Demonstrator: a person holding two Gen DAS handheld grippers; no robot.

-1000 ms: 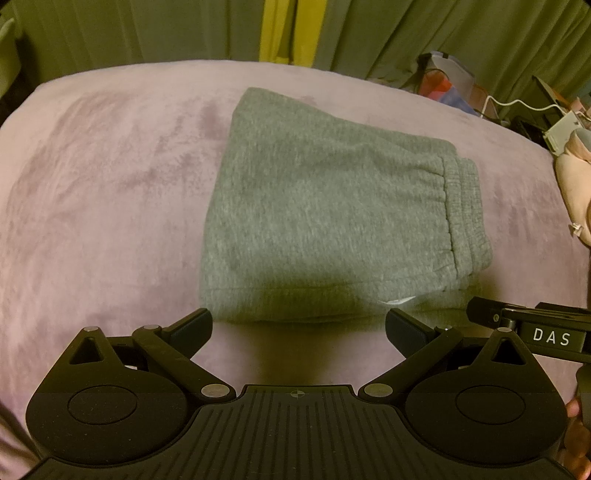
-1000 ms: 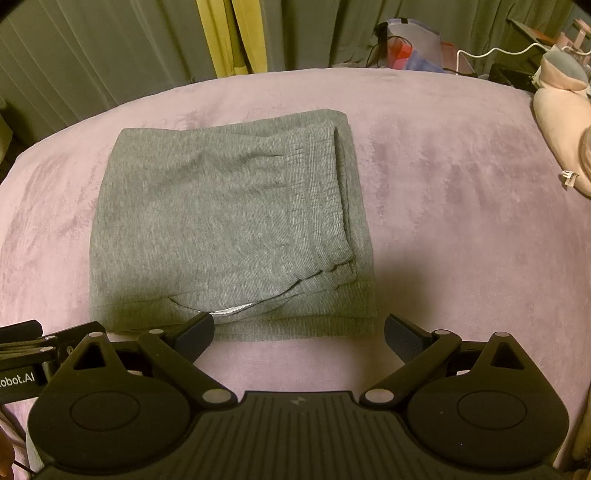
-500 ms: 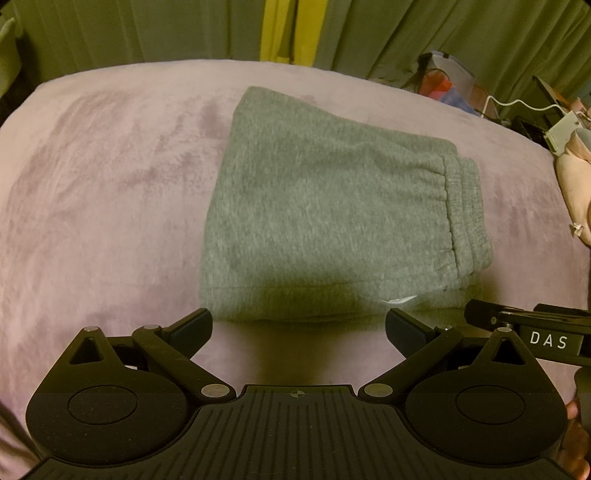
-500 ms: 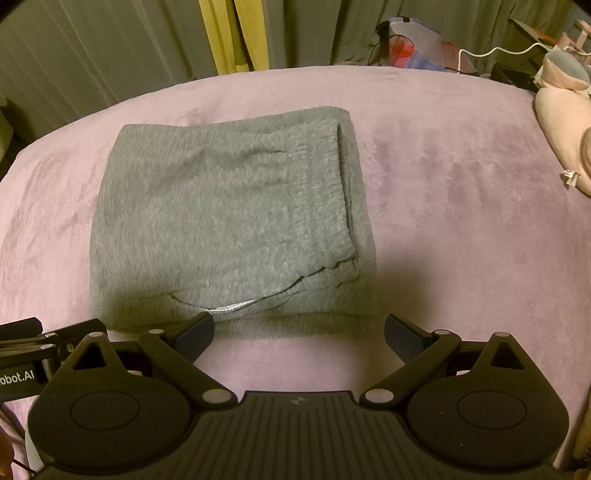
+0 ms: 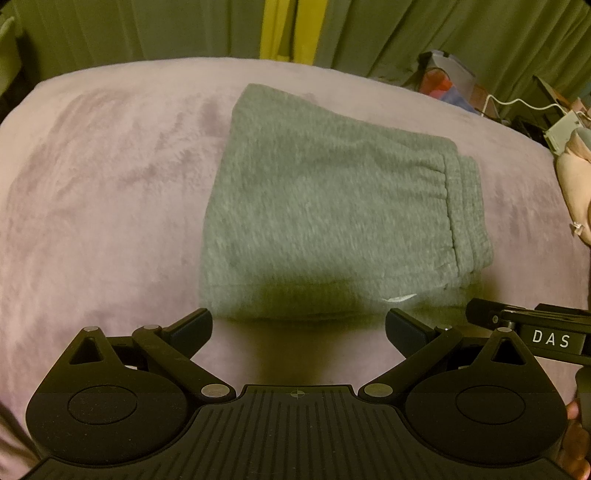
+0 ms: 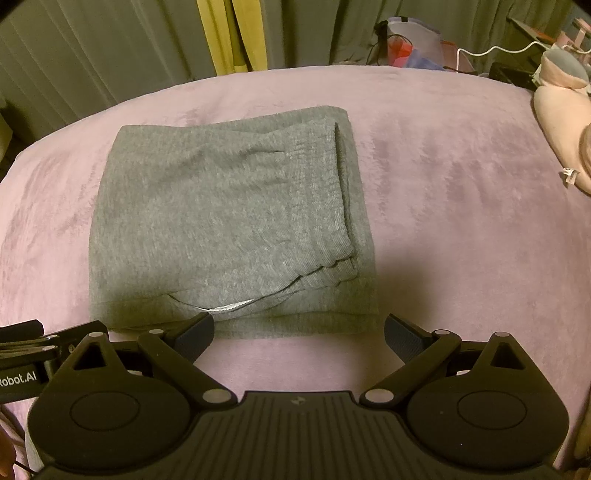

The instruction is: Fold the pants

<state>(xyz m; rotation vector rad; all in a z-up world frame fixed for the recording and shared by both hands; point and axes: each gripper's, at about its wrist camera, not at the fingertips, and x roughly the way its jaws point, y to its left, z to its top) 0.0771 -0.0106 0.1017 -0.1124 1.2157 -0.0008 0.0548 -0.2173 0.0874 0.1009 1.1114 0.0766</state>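
Observation:
Grey sweatpants (image 5: 332,214) lie folded into a compact rectangle on the pink plush bed cover (image 5: 103,192), waistband along the right side. They also show in the right wrist view (image 6: 229,229), with a white drawstring peeking out at the near edge. My left gripper (image 5: 299,328) is open and empty, just short of the near edge of the pants. My right gripper (image 6: 299,330) is open and empty, just short of the same near edge, beside the left one.
Green curtains (image 5: 147,29) hang behind the bed. A pink plush item (image 6: 561,118) lies at the right edge. Bags, a white cable and clutter (image 6: 417,40) sit beyond the far right corner. Bare bed cover (image 6: 461,206) lies right of the pants.
Both grippers have lifted or drawn back slightly from the pants; the pants stay still. Jaws remain open.

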